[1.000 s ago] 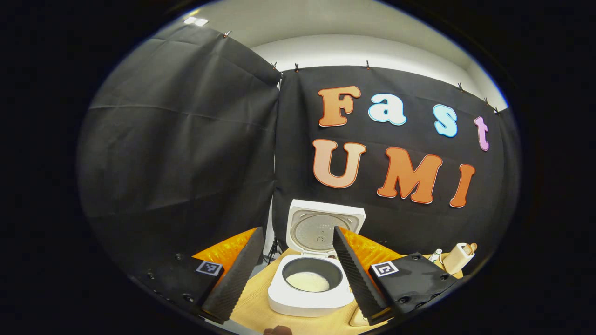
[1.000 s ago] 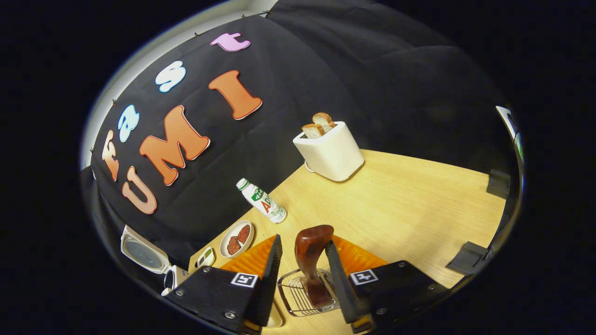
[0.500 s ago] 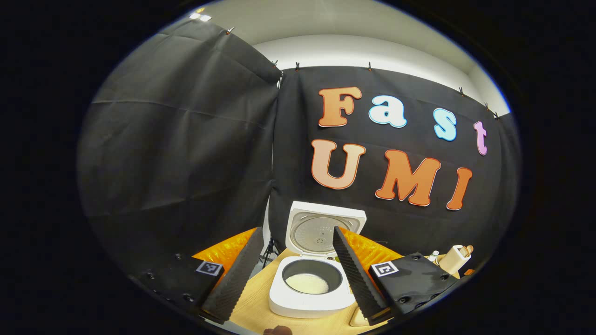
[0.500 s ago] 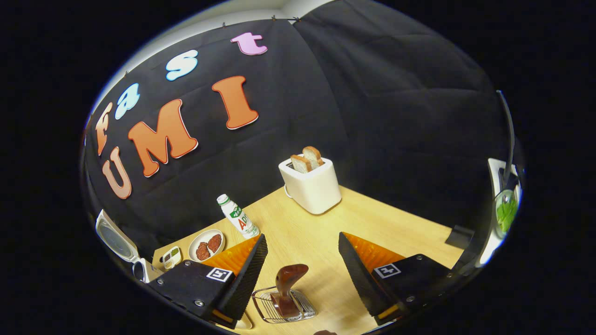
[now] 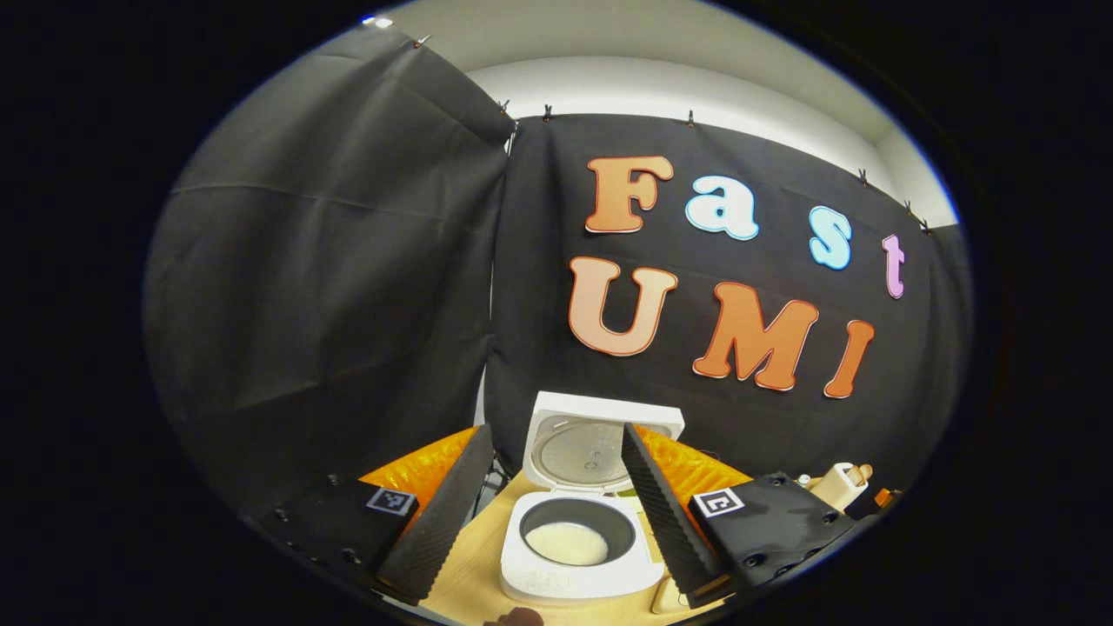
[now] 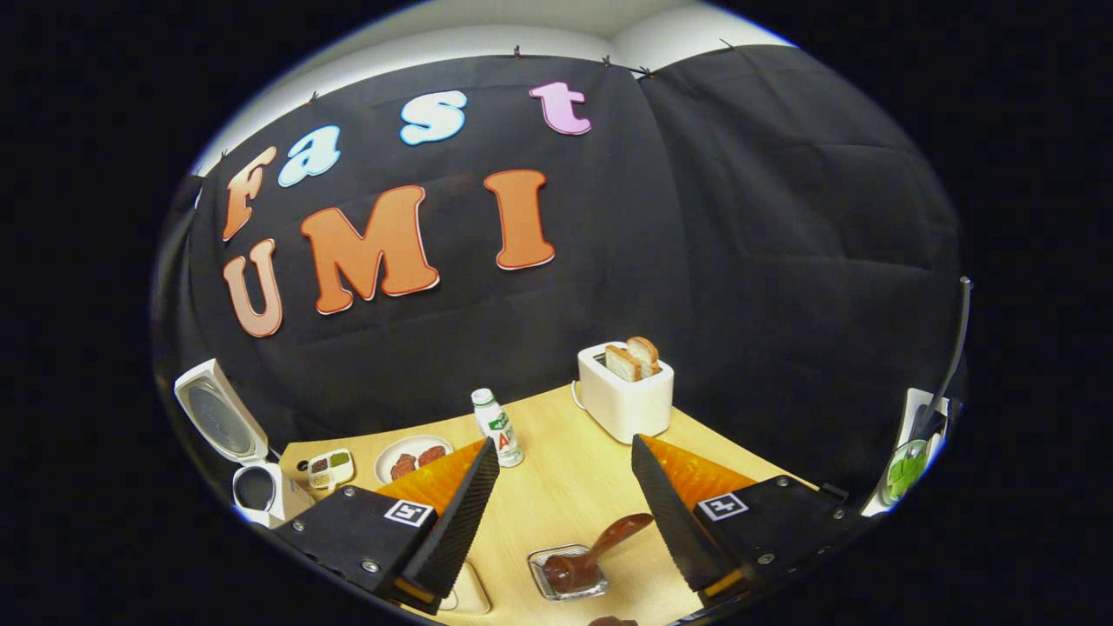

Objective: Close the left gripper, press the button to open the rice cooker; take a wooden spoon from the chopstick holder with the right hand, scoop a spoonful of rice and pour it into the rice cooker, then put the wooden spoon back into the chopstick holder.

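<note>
The rice cooker [image 5: 578, 543] is seen on the counter [image 5: 474, 574] in the left gripper view, lid [image 5: 591, 439] tipped up and back, white rice [image 5: 567, 544] pooled in the bottom of the dark inner pot, so the button press and the pour are judged done. The left gripper [image 5: 556, 513] is held above and in front of the cooker, jaws released and spread wide, nothing between them; it is judged idle, parked where the open pot is framed between its 2 fingers. In the right gripper view the right gripper [image 6: 565, 513] is raised over the counter [image 6: 556, 487], jaws likewise released and wide apart, nothing grasped. Below and between its fingers the wooden spoon [image 6: 591, 556] is seen resting in the wire chopstick holder [image 6: 565, 574], bowl end down inside, handle leaning out up and to the right; it is judged returned, with the jaws spread to clear the handle. Farther back a bottle [image 6: 497, 428], a plate [image 6: 409, 458], a small sauce dish [image 6: 330, 468] and a toaster [image 6: 624, 393] holding 2 bread slices are seen well apart from the holder, and the cooker appears at the far left edge. All task steps are judged complete; only backing both grippers away is left.
</note>
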Available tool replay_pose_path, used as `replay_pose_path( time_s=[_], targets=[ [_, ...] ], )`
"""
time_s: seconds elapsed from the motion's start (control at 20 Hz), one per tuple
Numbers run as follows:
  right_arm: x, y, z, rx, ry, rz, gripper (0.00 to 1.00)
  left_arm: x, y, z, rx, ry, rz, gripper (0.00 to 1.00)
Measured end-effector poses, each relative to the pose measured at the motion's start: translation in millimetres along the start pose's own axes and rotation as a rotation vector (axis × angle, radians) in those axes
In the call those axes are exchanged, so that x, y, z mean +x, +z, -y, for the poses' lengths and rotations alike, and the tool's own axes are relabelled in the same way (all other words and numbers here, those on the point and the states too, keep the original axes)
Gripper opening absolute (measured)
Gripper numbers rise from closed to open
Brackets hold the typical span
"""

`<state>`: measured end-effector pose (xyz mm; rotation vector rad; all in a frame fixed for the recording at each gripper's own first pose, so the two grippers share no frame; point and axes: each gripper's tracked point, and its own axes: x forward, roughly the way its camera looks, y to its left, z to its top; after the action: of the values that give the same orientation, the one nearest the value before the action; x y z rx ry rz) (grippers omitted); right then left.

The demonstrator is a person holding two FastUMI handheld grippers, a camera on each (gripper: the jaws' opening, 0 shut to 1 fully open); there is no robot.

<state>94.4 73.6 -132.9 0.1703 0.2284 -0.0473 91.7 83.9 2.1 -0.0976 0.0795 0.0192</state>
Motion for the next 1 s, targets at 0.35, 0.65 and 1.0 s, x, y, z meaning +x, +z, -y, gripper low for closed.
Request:
replay_pose_path(
  time_s=[0.35,0.65,1.0],
  targets=[
    [-30.4,4.1,-63.9,-0.041,0.084,0.018,0.95,63.6,21.0,8.3,0.076,-0.029,-0.074,1.0],
    [-47.6,3.5,-80.3,-0.016,0.084,0.03,0.95,130.5,27.1,35.3,0.158,-0.066,-0.104,1.0],
    [-59.1,7.5,-63.9,0.0,0.031,0.04,0.95,212.3,-9.3,77.0,0.173,-0.119,-0.188,0.99]
  ],
)
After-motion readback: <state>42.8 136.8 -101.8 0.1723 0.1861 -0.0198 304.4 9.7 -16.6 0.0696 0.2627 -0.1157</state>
